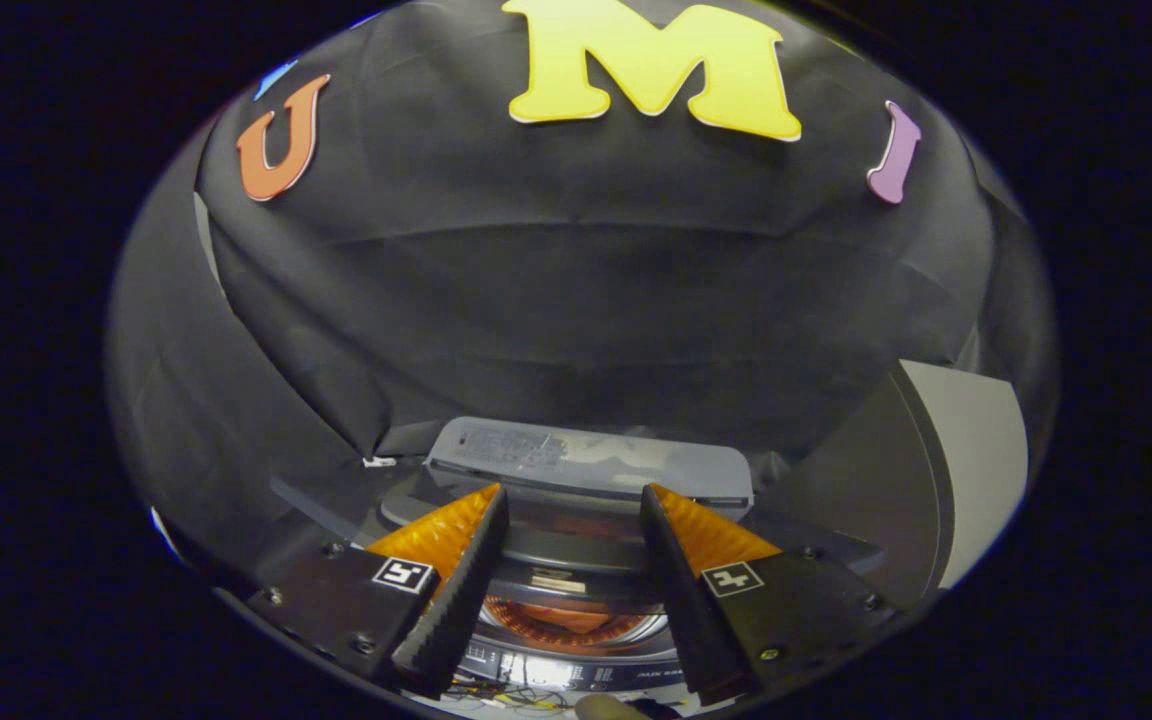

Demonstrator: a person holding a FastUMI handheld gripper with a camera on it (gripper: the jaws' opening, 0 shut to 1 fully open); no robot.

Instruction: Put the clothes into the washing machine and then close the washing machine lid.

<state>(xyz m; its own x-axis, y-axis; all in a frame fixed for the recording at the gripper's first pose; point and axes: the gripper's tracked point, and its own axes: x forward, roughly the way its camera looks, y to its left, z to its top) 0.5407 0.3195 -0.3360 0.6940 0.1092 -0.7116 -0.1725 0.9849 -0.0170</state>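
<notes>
My gripper [573, 492] is open, its orange-and-black fingers [456, 560] spread wide with nothing between them. Below and between them lies the small grey washing machine [546, 548]. Its round drum opening is uncovered, and an orange garment [566, 620] lies inside the drum. The grey lid [596, 462] stands raised at the back of the machine, just beyond the fingertips. The fingers hide the sides of the opening.
The black cloth wall hangs close behind the machine. A grey and white panel [966, 460] stands to the right of the machine. The machine's dark front panel [576, 672] and some loose wires [511, 697] show under the fingers.
</notes>
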